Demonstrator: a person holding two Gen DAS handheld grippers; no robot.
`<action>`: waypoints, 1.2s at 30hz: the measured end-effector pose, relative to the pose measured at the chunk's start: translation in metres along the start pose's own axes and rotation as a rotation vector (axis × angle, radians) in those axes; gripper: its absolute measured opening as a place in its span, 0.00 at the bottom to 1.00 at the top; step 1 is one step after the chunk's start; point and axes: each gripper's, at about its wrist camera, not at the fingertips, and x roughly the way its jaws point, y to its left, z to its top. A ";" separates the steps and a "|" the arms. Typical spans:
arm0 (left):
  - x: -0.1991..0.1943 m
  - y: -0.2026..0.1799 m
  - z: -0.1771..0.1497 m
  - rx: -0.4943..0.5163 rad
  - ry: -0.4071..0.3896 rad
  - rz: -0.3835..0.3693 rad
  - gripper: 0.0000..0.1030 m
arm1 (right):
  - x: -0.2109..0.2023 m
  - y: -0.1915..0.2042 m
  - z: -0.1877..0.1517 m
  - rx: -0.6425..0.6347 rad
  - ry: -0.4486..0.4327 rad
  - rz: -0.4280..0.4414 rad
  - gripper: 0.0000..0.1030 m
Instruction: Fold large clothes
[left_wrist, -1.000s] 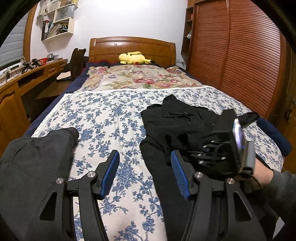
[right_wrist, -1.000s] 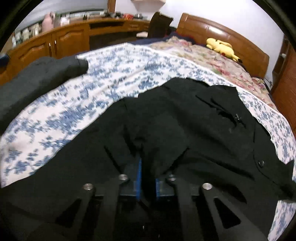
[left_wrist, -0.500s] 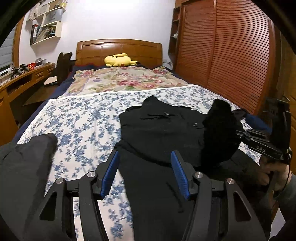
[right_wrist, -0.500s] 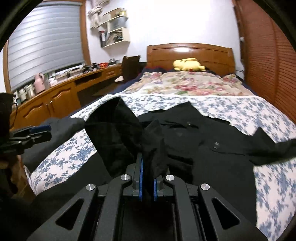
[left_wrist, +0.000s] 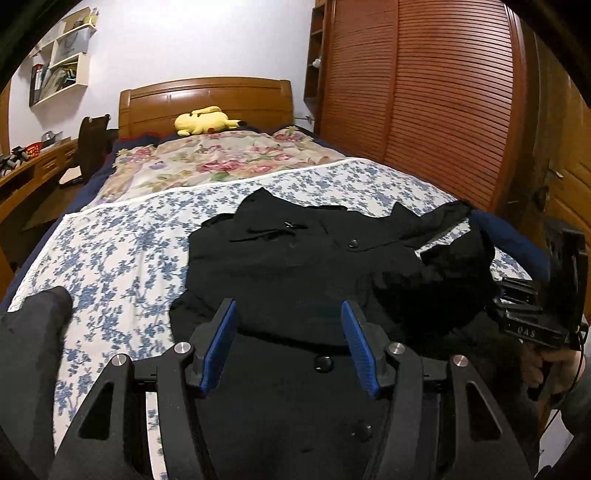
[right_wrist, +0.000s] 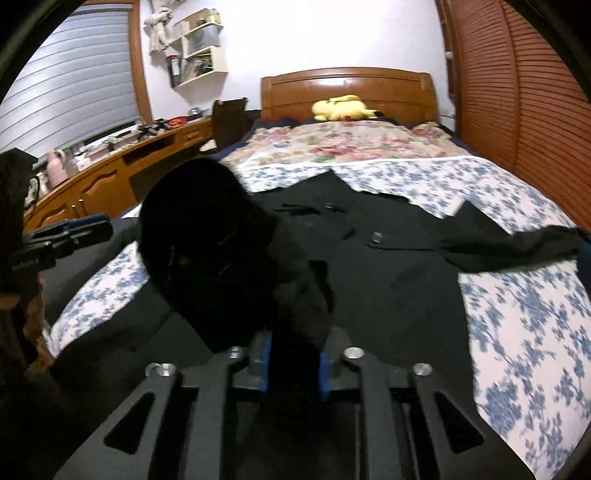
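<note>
As my right tongs (right_wrist: 293, 363) were opening around a bunched fold of the black coat (left_wrist: 314, 258) spread on the bed (left_wrist: 110, 258), my left tongs (left_wrist: 288, 345) hung half-open and empty above its near hem.

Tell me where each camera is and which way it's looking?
Left wrist: sits on the left claw, looking up the bed at the black coat and yellow plush toy; its open blue pads, the right claw and a hand show.
Right wrist: sits on the right claw, facing the headboard too; its pads are opening with coat cloth between them; the left claw shows at the left edge.
Both see the coat, the toy and the flowered bedspread.
</note>
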 end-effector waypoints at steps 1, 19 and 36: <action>0.001 -0.004 0.001 0.004 0.001 -0.007 0.57 | -0.003 -0.002 -0.003 0.004 0.001 -0.008 0.37; 0.015 -0.029 0.003 0.034 0.005 -0.020 0.57 | -0.076 0.011 -0.017 -0.085 -0.103 -0.149 0.61; 0.019 -0.046 0.008 -0.001 -0.048 -0.072 0.62 | -0.018 -0.014 -0.010 -0.061 0.110 -0.122 0.61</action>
